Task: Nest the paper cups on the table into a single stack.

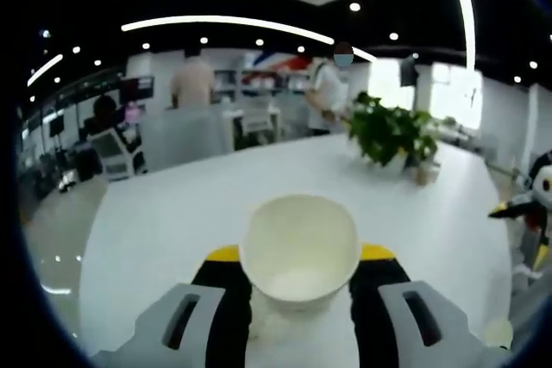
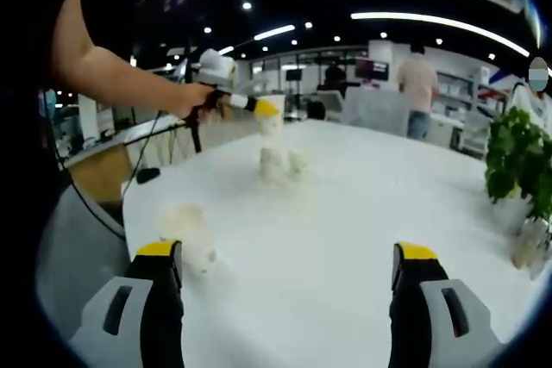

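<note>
Left gripper point(image 1: 300, 286) clamped on one paper cup point(image 1: 299, 250); right gripper point(image 2: 289, 277) apart, empty — cup stack point(image 2: 276, 161) mid-table point(image 2: 362, 213), tipped cup point(image 2: 185, 228) near edge unstacked.

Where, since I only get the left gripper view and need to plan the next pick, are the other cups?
Observer: A loose cup rests on the table beside the right gripper's left jaw.
Operator: Is that gripper free?
Observer: Yes, its jaws stand open with nothing between them.
Operator: And my held cup?
Observer: The left gripper holds it just above the standing cups mid-table.
</note>
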{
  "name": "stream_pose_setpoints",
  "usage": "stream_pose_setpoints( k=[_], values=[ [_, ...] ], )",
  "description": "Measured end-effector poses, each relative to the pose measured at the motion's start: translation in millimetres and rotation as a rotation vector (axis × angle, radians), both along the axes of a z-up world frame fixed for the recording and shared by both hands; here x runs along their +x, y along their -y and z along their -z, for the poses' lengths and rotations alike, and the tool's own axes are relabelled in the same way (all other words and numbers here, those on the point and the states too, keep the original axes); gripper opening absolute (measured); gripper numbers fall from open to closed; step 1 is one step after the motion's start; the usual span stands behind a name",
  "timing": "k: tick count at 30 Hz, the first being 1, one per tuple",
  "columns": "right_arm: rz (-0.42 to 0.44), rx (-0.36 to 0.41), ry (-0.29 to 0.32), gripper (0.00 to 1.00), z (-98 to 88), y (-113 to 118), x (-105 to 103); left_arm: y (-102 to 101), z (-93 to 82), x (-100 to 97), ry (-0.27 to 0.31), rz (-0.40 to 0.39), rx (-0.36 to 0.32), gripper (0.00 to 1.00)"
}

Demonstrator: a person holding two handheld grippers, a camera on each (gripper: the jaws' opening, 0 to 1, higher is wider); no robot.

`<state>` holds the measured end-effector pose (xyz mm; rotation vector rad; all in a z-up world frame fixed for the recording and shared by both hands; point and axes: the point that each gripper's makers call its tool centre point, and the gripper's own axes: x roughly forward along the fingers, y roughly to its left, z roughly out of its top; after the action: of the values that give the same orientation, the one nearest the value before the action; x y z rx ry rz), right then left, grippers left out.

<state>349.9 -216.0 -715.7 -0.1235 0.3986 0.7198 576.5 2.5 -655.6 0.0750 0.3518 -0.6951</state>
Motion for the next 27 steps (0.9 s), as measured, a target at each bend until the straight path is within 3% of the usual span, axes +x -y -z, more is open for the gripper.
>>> stream_pose_setpoints(
  k=[9, 27],
  values=[
    [-0.007, -0.001, 0.003, 1.0, -1.1, -0.8, 0.1, 10.1, -13.8, -10.0, 0.004, 0.052, -0.032, 0.43],
    [-0.002, 0.001, 0.01, 1.0, -3.7, -0.2, -3.2, 26.2, -26.4, -35.2, 0.006, 0.126, -0.021, 0.42]
  ],
)
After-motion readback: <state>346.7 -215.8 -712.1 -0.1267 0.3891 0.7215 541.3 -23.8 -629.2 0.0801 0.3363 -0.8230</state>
